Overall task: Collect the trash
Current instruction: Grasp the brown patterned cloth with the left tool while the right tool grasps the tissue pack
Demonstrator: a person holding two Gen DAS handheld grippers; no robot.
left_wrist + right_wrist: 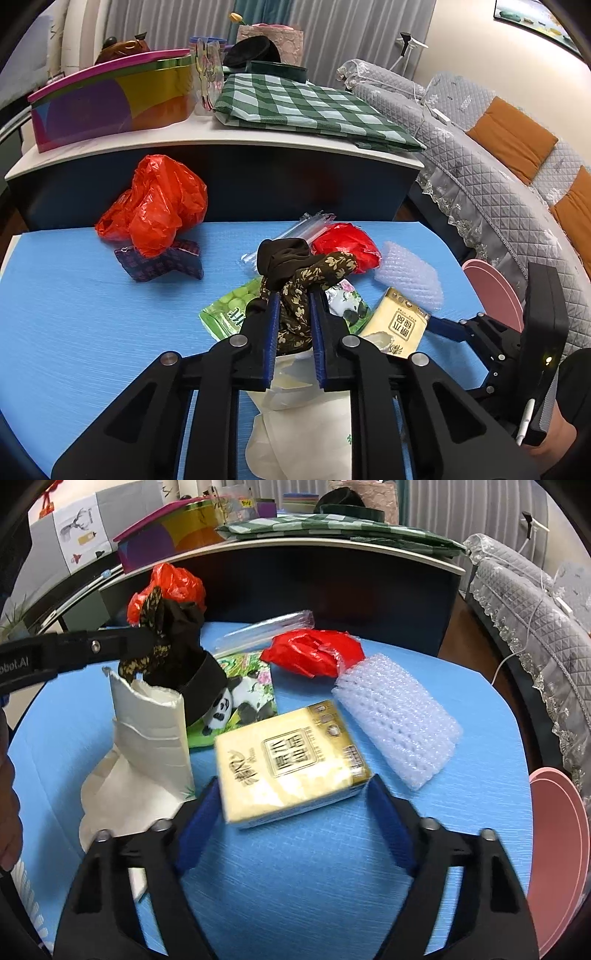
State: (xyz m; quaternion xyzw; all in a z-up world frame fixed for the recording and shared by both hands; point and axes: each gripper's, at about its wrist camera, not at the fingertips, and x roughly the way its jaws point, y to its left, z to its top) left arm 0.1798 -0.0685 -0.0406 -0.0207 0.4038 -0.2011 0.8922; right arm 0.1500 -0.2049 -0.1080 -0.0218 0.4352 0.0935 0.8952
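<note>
- Holding the floral brown cloth point(295, 295) pinched between the narrow jaws of the left gripper point(292, 314), lifted above the mouth of the white bag point(151, 731) that stands directly beneath the tips.
- Best to lower straight down and push the dangling tail well inside the bag's torn rim before letting go; judging by the limp, bunched fabric, likely to snag on the rim or drape over the edge otherwise.
- Worth steadying the bag, too: thin and lightly propped, probably ready to tip toward the left gripper if the cloth drags on it.
- Spread wide, the right gripper point(291, 805), blue pads either side of the yellow tissue pack point(291, 764), not yet touching it; no grip there, only bracketing.
- Ahead of the right gripper's tips, past the pack: bubble wrap point(399, 720) off to the right side, a crumpled red plastic bag point(314, 653) farther forward, a panda-print packet point(240, 701) just left of the pack.
- Forward and left of the left gripper, well apart from it: an orange-red plastic bag point(159, 203) resting on a dark folded wrapper point(162, 262).
- All spread on the blue mat point(74, 314).
</note>
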